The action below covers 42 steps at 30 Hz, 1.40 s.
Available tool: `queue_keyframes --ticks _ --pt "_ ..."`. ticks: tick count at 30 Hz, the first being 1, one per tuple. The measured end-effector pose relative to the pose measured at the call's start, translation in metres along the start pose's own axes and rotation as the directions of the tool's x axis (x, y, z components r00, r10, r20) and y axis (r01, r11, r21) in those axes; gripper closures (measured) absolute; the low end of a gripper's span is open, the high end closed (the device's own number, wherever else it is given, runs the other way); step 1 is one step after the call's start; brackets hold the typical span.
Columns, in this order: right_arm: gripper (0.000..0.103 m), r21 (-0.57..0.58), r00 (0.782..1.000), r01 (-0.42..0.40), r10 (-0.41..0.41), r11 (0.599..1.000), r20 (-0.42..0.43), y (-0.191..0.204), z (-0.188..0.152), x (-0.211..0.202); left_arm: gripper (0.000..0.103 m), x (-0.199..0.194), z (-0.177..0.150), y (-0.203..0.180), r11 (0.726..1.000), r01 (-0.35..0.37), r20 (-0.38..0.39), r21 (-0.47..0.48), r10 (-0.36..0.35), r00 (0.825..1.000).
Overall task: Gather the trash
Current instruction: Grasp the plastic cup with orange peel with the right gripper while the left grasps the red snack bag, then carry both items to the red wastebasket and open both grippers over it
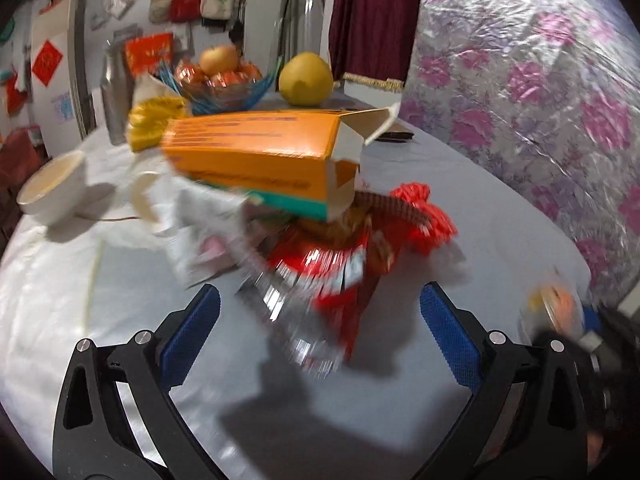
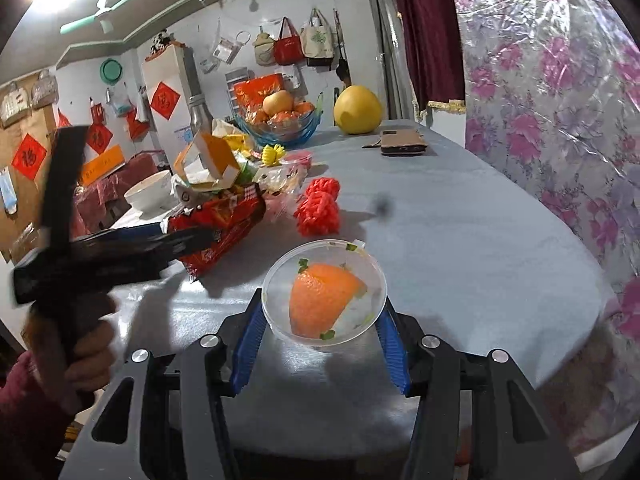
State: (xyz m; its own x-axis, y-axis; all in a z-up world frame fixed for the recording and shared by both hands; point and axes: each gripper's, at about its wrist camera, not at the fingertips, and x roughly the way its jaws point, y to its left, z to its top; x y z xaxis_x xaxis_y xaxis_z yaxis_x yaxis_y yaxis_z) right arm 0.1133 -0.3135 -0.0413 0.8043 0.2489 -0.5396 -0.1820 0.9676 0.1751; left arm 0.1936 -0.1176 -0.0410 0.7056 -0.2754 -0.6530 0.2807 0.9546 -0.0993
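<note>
A trash pile lies mid-table: an open orange carton [image 1: 260, 156] on a red snack wrapper [image 1: 328, 272] and white wrappers [image 1: 200, 240], blurred in the left wrist view. My left gripper [image 1: 320, 312] stands open just short of the wrapper, with nothing between its blue pads [image 1: 200, 320]. In the right wrist view the same gripper [image 2: 120, 248] points at the red wrapper [image 2: 224, 224]. My right gripper [image 2: 322, 300] is shut on a clear plastic tub [image 2: 280, 276] that holds an orange peel [image 2: 324, 300], lifted above the grey tablecloth [image 2: 460, 240].
A red knitted item [image 2: 318, 204] lies beside the pile. Further back are a white bowl [image 2: 150, 194], a metal bottle [image 2: 200, 114], a blue fruit bowl [image 2: 280, 126], a pomelo [image 2: 357, 109] and a brown wallet [image 2: 402, 142]. A floral plastic-covered surface [image 2: 560, 120] borders the table's right side.
</note>
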Motion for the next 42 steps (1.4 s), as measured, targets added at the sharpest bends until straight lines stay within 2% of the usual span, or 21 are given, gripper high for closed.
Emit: queue_keyframes --ticks 2,3,4,5,6,8,11,17,22,25,29,35,39,42 --pt "0.05 0.009 1.0 -0.002 0.002 1.0 0.003 -0.002 -0.001 -0.002 0.007 0.013 0.006 0.0 1.0 -0.003 -0.034 -0.03 0.002 0.999" --pt "0.05 0.012 1.0 -0.004 0.004 1.0 0.005 -0.003 -0.001 -0.003 0.01 0.019 0.006 0.001 0.999 -0.002 -0.058 -0.05 -0.001 0.998" --pt "0.05 0.018 1.0 -0.009 0.009 1.0 0.007 -0.004 -0.001 -0.004 0.017 0.021 0.005 0.003 0.997 0.017 -0.067 -0.074 -0.022 0.997" --pt "0.05 0.021 1.0 -0.013 0.012 1.0 0.01 -0.005 -0.001 -0.006 0.036 0.02 0.003 0.004 0.994 0.066 -0.07 -0.091 -0.072 0.995" --pt "0.05 0.024 1.0 -0.015 0.015 1.0 0.014 -0.006 -0.001 -0.008 0.047 0.016 -0.001 0.007 0.991 0.1 -0.071 -0.093 -0.107 0.992" --pt "0.05 0.027 1.0 -0.02 0.02 0.999 0.021 -0.007 -0.001 -0.011 0.053 0.006 -0.008 0.007 0.99 0.109 -0.053 -0.089 -0.114 0.992" --pt "0.05 0.024 0.999 -0.03 0.029 0.999 0.034 -0.006 -0.002 -0.017 0.053 -0.023 -0.025 0.009 0.987 0.133 -0.012 -0.088 -0.135 0.991" --pt "0.05 0.018 0.998 -0.037 0.036 0.999 0.044 -0.002 -0.004 -0.027 0.053 -0.06 -0.039 0.01 0.981 0.174 0.038 -0.091 -0.171 0.984" --pt "0.05 0.024 0.998 -0.026 0.024 0.999 0.06 -0.006 -0.008 -0.038 0.053 -0.08 -0.04 0.003 0.962 0.258 0.064 -0.086 -0.254 0.965" --pt "0.05 0.039 0.997 -0.013 0.01 0.999 0.073 -0.014 -0.011 -0.047 0.053 -0.082 -0.038 -0.004 0.969 0.239 0.067 -0.066 -0.234 0.97" --pt "0.05 0.057 0.996 0.012 -0.017 0.998 0.086 -0.027 -0.02 -0.063 0.053 -0.082 -0.037 -0.013 0.967 0.246 0.056 -0.059 -0.243 0.968" --pt "0.05 0.102 0.993 0.075 -0.084 0.992 0.08 -0.059 -0.043 -0.087 0.053 -0.086 -0.036 -0.049 0.964 0.264 0.047 0.034 -0.265 0.963" --pt "0.05 0.122 0.988 0.14 -0.147 0.983 0.044 -0.085 -0.062 -0.101 0.053 -0.083 -0.038 -0.086 0.948 0.302 0.011 0.098 -0.304 0.952" --pt "0.05 0.132 0.979 0.198 -0.202 0.971 0.017 -0.108 -0.077 -0.114 0.051 -0.078 -0.043 -0.116 0.928 0.346 -0.031 0.141 -0.345 0.938"
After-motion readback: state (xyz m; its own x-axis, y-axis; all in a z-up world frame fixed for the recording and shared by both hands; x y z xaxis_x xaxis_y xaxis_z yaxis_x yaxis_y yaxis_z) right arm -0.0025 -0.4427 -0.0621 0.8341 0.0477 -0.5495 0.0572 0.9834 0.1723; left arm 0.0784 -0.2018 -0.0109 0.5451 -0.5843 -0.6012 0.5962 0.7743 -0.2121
